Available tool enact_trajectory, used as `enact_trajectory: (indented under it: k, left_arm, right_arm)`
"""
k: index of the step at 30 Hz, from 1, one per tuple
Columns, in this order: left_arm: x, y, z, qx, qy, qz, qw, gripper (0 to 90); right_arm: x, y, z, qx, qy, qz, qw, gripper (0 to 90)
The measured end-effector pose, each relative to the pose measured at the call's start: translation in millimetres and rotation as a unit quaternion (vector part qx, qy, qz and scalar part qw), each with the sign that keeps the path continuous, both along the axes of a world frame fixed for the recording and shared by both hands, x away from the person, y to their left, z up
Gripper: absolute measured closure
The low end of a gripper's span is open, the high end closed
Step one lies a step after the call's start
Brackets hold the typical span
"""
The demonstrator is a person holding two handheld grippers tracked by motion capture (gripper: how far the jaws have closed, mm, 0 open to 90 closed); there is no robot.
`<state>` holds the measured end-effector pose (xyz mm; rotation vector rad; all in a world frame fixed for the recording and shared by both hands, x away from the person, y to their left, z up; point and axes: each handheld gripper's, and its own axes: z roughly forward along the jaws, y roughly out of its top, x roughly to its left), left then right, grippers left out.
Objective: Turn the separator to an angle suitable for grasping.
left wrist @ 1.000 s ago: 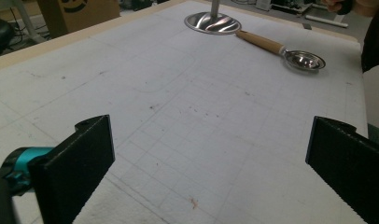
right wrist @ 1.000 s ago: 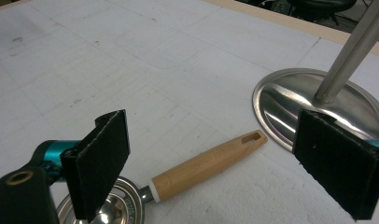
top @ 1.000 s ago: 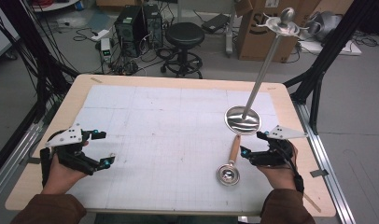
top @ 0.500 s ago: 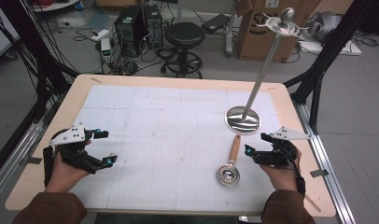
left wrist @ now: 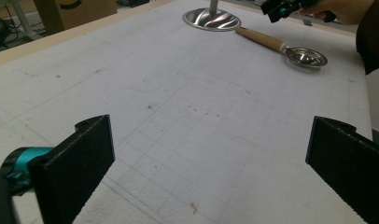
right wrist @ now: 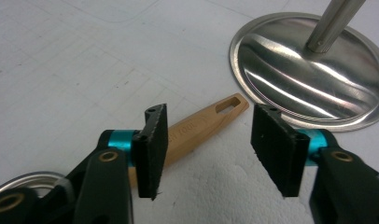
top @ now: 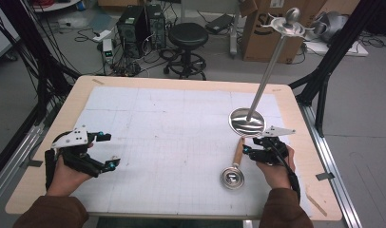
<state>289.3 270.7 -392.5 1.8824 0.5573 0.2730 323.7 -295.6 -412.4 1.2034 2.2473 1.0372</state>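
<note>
Right gripper (right wrist: 206,149) hovers just above wooden handle of a metal strainer spoon (top: 235,166), jaws apart, nothing between them. Spoon lies on white gridded mat (top: 172,133), handle tip beside round base of steel stand (top: 247,121). Left gripper (top: 108,151) wide apart, well away near left edge.

This is a lab or workshop set up for recording. A wooden table (top: 39,187) carries a white gridded mat (top: 172,128) and sits inside a black metal frame (top: 331,52). Behind it the grey floor (top: 357,109) holds two computer towers (top: 142,21), a power strip (top: 107,45) and loose cables (top: 129,64). A black stool (top: 188,40) stands near them, with cardboard boxes (top: 257,28) to its right.
</note>
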Motion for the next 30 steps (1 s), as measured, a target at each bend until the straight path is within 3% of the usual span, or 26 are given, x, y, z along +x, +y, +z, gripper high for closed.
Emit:
enact_trajectory:
  k: [6,12,13,23,30]
  left_arm:
    - [0.7,0.4,-0.5,0.001,0.0,0.0,1.0,1.7]
    - [-0.1,0.0,-0.6,0.0,0.002,-0.001,1.0,1.7]
    - [0.0,-0.2,-0.8,0.0,0.003,-0.001,1.0,1.7]
    - [-0.1,-0.5,-1.6,0.0,0.004,-0.003,1.0,1.7]
    - [-0.7,-0.6,-1.8,0.001,0.004,-0.002,1.0,1.7]
  right_arm:
    - [7.5,-1.8,-6.4,0.001,0.012,-0.013,0.9998,56.9]
    - [13.6,-1.6,-13.6,-0.002,0.035,-0.008,0.9993,68.3]
    - [14.5,-1.7,-14.4,-0.006,0.038,-0.006,0.9992,74.2]
    - [19.9,-1.4,-19.4,-0.006,0.046,-0.013,0.9989,83.1]
    - [24.1,4.0,-23.1,-0.007,0.063,-0.012,0.9979,89.2]
